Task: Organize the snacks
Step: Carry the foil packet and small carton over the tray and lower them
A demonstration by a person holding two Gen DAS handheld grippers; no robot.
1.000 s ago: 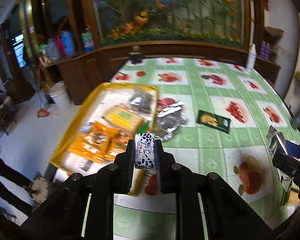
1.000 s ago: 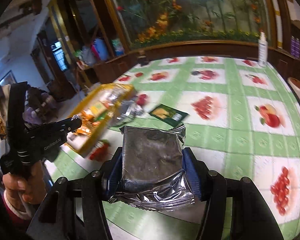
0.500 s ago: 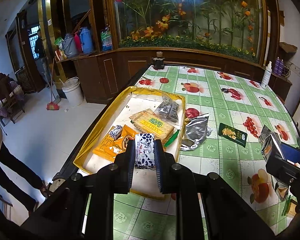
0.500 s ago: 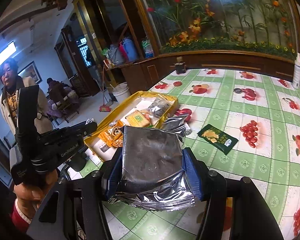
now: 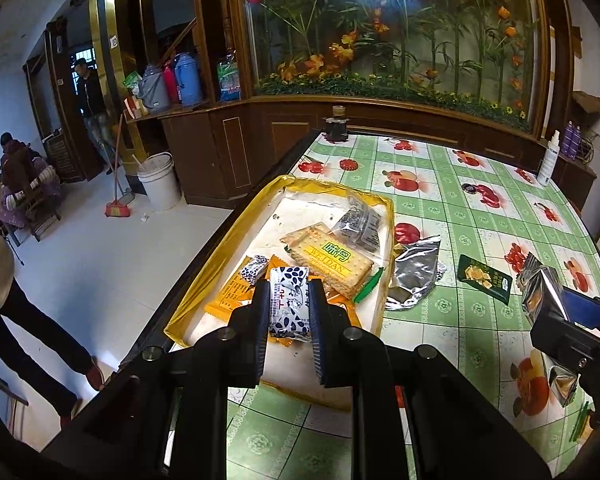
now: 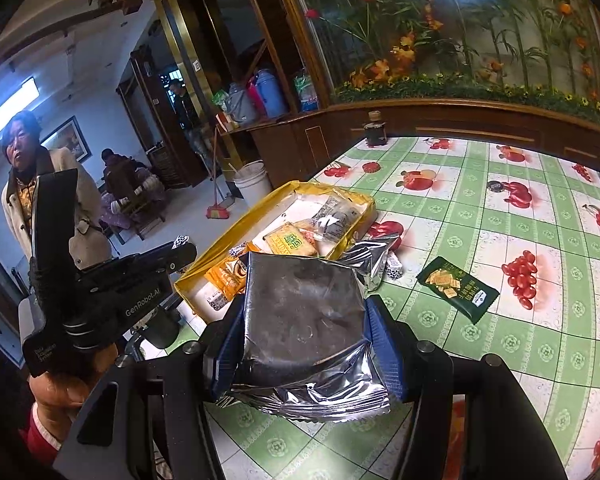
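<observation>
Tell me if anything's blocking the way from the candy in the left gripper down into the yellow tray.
Nothing visible blocks it. The left gripper holds the blue-and-white candy right above the yellow tray. Orange packets and a cracker pack already lie underneath, so it would probably land on them.

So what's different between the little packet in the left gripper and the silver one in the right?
The blue-and-white packet is small and printed with a pattern; the silver pouch is plain foil.
The packet fits narrowly within the left gripper; the pouch spreads the right gripper wide, its crinkled edge spilling out.
Both are held above the table.
</observation>
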